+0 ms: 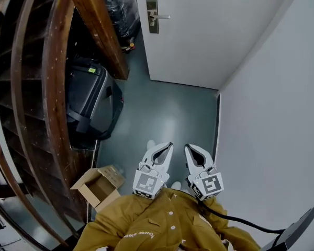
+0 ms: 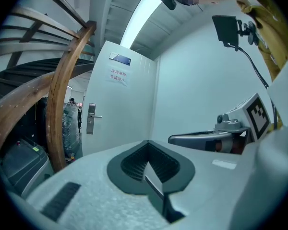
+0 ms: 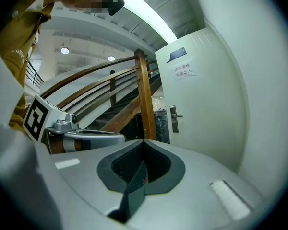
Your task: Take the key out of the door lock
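A white door (image 1: 214, 30) stands at the far end of a short corridor, with a metal lock plate and lever handle (image 1: 153, 15) on its left side. No key is discernible at this distance. The lock plate (image 2: 90, 118) shows small in the left gripper view, and the lock plate (image 3: 173, 119) also in the right gripper view. My left gripper (image 1: 166, 147) and right gripper (image 1: 190, 148) are held close to the person's body, side by side, both shut and empty, well short of the door.
A curved wooden staircase (image 1: 47, 88) fills the left side, with a dark bin (image 1: 91, 101) under it. An open cardboard box (image 1: 99, 186) lies on the floor by the person's left. A white wall (image 1: 272, 129) runs along the right. Grey floor (image 1: 162, 119) leads to the door.
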Motion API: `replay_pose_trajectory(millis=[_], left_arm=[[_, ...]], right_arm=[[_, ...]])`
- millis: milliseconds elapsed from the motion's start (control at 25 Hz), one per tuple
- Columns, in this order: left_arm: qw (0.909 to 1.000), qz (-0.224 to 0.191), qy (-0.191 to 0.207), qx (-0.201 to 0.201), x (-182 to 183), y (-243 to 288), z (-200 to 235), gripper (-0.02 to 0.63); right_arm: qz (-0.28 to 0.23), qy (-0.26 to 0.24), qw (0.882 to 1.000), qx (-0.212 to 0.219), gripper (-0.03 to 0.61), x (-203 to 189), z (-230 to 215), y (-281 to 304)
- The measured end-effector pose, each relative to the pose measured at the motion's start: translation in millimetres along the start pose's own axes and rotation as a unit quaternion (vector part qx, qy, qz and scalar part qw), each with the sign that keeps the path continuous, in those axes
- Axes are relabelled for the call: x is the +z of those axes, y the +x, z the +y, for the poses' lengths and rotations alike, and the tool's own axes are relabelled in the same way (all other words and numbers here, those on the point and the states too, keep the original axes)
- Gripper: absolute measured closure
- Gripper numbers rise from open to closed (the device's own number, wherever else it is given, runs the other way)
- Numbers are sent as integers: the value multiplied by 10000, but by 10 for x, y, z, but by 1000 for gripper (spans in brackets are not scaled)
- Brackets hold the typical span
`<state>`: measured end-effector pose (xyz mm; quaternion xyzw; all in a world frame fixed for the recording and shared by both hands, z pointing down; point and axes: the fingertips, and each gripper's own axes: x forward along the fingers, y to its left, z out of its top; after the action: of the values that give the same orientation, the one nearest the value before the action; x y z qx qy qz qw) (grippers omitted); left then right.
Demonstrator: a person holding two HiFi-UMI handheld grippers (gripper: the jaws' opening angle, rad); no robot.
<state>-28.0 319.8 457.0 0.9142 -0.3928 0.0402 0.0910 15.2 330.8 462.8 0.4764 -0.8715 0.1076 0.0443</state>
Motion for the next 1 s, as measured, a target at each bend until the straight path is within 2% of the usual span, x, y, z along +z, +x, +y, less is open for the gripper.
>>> replay_pose_trajectory(millis=[200, 400, 520, 680, 840, 920, 1000], left_arm=[[9999, -108, 3, -101, 371, 676, 1052, 617], [9998, -88, 3, -193, 746, 1258, 1924, 617], [9997, -50, 42, -217, 839, 1622, 2235, 617], [9997, 192, 40, -174, 873, 2219, 2597, 617], [9992, 132, 361, 52, 1084, 2826, 2991, 615], [9974, 166, 696, 85, 1207, 3104, 3170, 615], [9933, 391, 1082, 106, 1270, 3376, 3389, 615]], right_arm=[[-56, 27, 10000, -70, 572, 406, -450, 1157], [-179, 23, 9996, -207, 572, 846, -809, 2055], [-97, 79, 9997, -193, 572, 940, -1065, 2432], [-93, 193, 9996, -191, 572, 1009, -1618, 2889], [-151, 117, 9998, -29, 572, 1214, -2177, 3293], [-204, 105, 9997, 75, 572, 1359, -2396, 3435], [-232, 107, 9995, 174, 572, 1449, -2586, 3566]])
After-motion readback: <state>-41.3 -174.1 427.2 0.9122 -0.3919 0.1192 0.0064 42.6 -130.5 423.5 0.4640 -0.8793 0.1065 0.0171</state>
